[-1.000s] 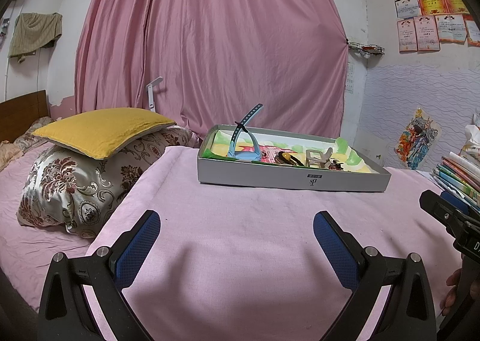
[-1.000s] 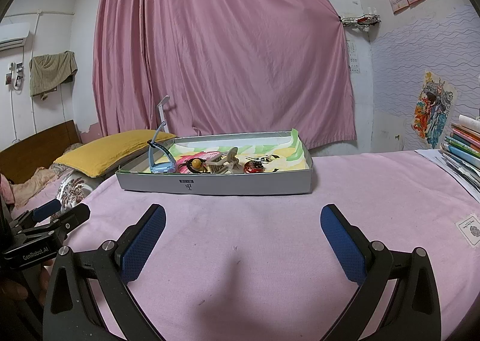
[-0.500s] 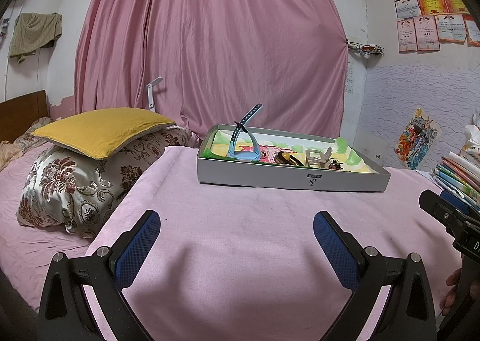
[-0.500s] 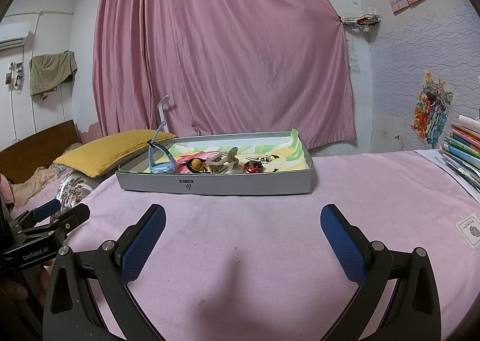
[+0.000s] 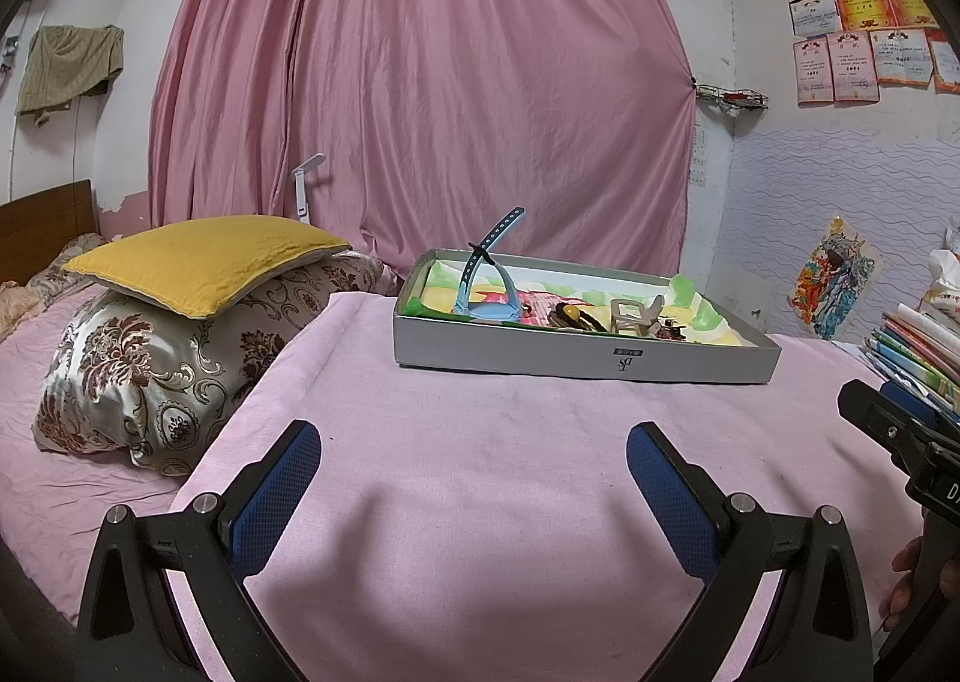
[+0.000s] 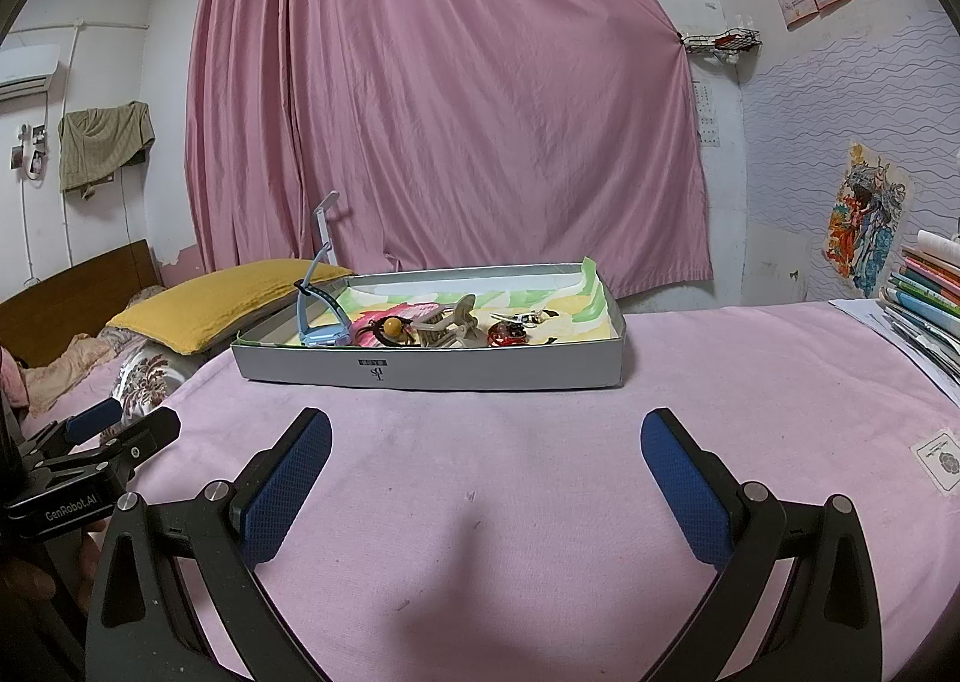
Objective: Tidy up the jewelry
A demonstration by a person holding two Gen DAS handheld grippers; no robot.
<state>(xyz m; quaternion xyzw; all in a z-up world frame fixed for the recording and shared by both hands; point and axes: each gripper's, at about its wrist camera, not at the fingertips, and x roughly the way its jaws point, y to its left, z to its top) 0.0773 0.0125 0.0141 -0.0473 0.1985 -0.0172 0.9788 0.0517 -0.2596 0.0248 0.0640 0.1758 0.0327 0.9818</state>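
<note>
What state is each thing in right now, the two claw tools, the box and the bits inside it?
left gripper: open, empty, above the pink blanket.
right gripper: open, empty, short of the box.
grey box: lidless, lying flat on the blanket.
blue watch: inside the box at its left end, strap standing up.
beige hair claw: lying in the box, middle.
red trinket: lying in the box, right of the claw.

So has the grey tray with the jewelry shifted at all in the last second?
No. In the left wrist view the grey tray sits in the same place against the pink curtain and yellow pillow as before.
</note>
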